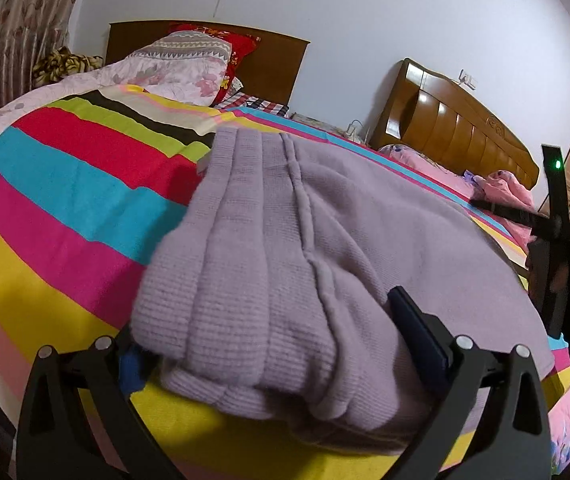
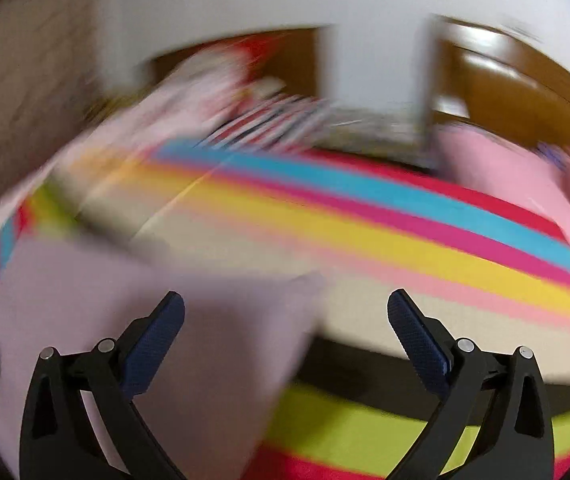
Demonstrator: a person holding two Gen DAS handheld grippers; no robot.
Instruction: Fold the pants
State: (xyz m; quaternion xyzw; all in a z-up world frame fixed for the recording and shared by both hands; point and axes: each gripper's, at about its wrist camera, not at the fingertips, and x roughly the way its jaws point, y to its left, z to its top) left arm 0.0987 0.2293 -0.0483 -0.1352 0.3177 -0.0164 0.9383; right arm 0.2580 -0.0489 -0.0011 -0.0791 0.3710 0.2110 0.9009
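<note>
Pants [image 1: 285,248], lilac knit, bunched in folds on striped bedspread [image 1: 65,200]. Left gripper [image 1: 285,344] spread wide around nearest folded end, gripping nothing yet. Right gripper [image 2: 285,336] also spread wide, empty, above pants' edge in a blurred view. Likely mid-fold; next probably calls for pinching this end and carrying it across.

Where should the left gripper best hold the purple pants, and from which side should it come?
Probably the thick ribbed end of the purple pants, approached from the near edge. The left gripper already stands open around that bunched end, low over the striped sheet.
</note>
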